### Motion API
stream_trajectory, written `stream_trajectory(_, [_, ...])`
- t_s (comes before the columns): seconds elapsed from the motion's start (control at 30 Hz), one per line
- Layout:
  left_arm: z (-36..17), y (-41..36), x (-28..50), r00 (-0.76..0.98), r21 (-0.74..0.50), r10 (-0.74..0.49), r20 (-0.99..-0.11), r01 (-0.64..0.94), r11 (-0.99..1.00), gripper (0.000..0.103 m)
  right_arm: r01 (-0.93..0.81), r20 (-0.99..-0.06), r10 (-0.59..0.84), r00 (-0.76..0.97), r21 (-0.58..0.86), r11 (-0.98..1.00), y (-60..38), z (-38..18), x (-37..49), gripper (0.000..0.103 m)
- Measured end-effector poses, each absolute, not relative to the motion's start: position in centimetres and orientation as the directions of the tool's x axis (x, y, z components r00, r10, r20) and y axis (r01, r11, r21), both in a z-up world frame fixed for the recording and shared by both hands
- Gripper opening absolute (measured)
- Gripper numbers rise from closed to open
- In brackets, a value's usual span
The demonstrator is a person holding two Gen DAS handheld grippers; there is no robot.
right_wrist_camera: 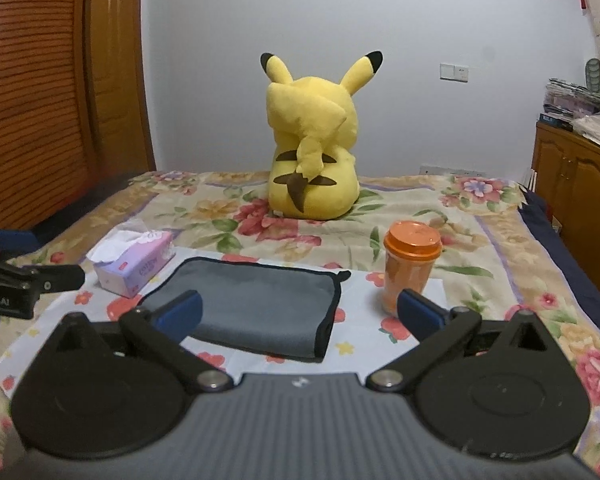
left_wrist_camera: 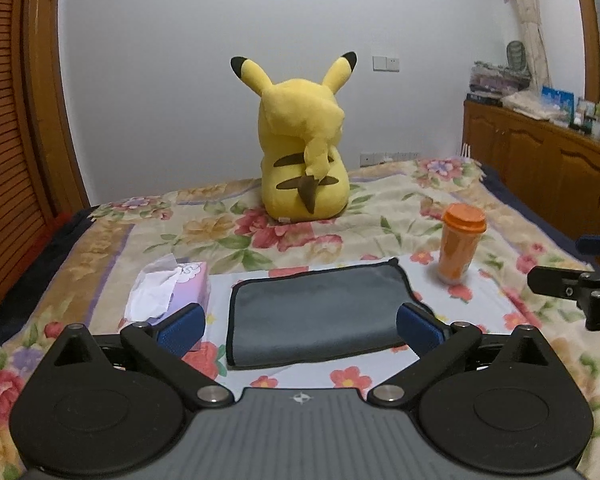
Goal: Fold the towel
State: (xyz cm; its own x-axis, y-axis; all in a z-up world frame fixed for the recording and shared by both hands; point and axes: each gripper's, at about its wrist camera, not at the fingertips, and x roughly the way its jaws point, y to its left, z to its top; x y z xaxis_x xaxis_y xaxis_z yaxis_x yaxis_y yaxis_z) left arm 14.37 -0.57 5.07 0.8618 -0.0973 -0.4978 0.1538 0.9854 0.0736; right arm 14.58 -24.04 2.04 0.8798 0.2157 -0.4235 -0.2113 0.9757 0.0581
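A grey towel (left_wrist_camera: 316, 312) with black edging lies folded flat on the flowered bedspread; it also shows in the right wrist view (right_wrist_camera: 260, 304). My left gripper (left_wrist_camera: 300, 330) is open and empty, raised just before the towel's near edge, its blue pads (left_wrist_camera: 182, 330) spread to either side. My right gripper (right_wrist_camera: 300, 314) is open and empty, above the towel's near right part. Each gripper's tip shows at the edge of the other's view, the right gripper (left_wrist_camera: 572, 276) and the left gripper (right_wrist_camera: 28, 268).
A tissue box (left_wrist_camera: 172, 292) sits left of the towel. An orange lidded cup (left_wrist_camera: 460, 244) stands to its right. A yellow plush toy (left_wrist_camera: 304, 152) sits behind, facing the wall. A wooden cabinet (left_wrist_camera: 548, 168) lines the right side, a wooden wardrobe (left_wrist_camera: 16, 128) the left.
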Motion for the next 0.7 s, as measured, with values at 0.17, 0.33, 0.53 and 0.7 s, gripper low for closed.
stream_trajectory(0.17, [6.6,-1.3,12.4,0.87,0.089,-0.094,-0.484,0.156,0.984,0.103,-0.203,-0.406,0.214,0.888,0.07,0.977,-24.1,3.3,13.0,0.103])
stream_trajectory(0.33, [7.7,-1.6,10.2,0.875,0.09,-0.1,-0.474,0.161,0.983,0.103,-0.204,-0.39,0.213,0.896,0.066,0.977,-24.1,4.4,11.2,0.103])
stream_trajectory(0.53, [7.8,-1.5,7.7,0.877,0.073,-0.105,-0.468,0.157,0.985,0.103,-0.194,-0.37,0.209,0.905,0.076,0.978,-24.2,4.9,9.3,0.103])
stream_trajectory(0.7, [6.9,-1.4,5.9,0.874,0.067,-0.105,-0.475,0.155,0.986,0.103,-0.182,-0.368,0.201,0.908,0.086,0.979,-24.3,4.2,7.8,0.103])
